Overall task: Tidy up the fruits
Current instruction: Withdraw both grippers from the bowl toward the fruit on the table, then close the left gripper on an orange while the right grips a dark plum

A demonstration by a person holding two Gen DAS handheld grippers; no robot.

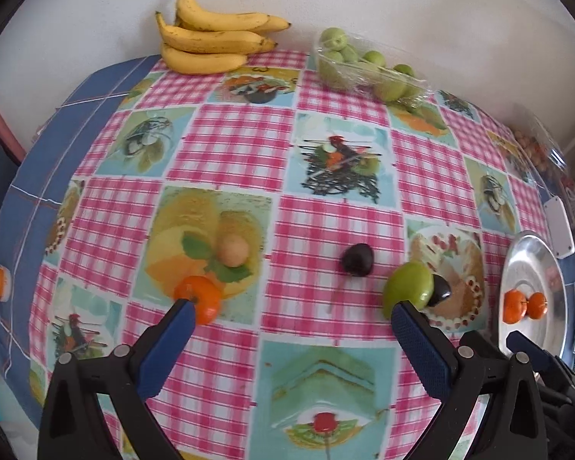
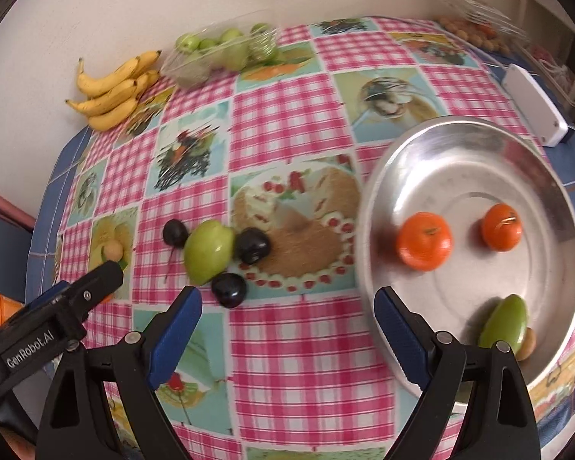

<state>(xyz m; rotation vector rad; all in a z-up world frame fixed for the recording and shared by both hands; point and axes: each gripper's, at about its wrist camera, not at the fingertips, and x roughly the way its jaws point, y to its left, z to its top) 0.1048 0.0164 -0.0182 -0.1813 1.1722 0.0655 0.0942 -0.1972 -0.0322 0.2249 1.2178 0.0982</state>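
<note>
**Fruit spread over a checked cloth, some already on the metal plate**

The table wears a glossy cloth [image 2: 287,345] of pink-and-white gingham squares alternating with printed food pictures; a blue cloth shows under its edges. On the right sits a round, shallow metal plate [image 2: 556,199], dull silver and smooth. It holds two small round oranges, one nearer the middle [image 2: 424,240] and one beyond it [image 2: 501,227], plus an oblong green fruit [image 2: 505,322] lying by the near rim, with a small tan round thing tucked against it.

On the cloth left of the plate lies a green apple [image 2: 209,251], waxy and slightly lopsided, with three dark, shiny plums around it: one at its left [image 2: 175,232], one touching its right side [image 2: 252,246], one just below it [image 2: 229,289]. A third orange [image 1: 198,304] rests further left, beside the left tong's fingertip.

At the wall, a bunch of four yellow bananas [image 1: 211,42] lies next to a crinkled clear plastic tray of small green fruits [image 1: 358,65]. A white plastic box [image 2: 533,105] sits past the plate.

The left tongs [image 1: 287,318] stand wide apart with nothing between them. The right tongs [image 2: 287,306] are likewise spread and empty, hovering over bare cloth beside the plate's rim. Both have ribbed blue pads on black plastic arms.
</note>
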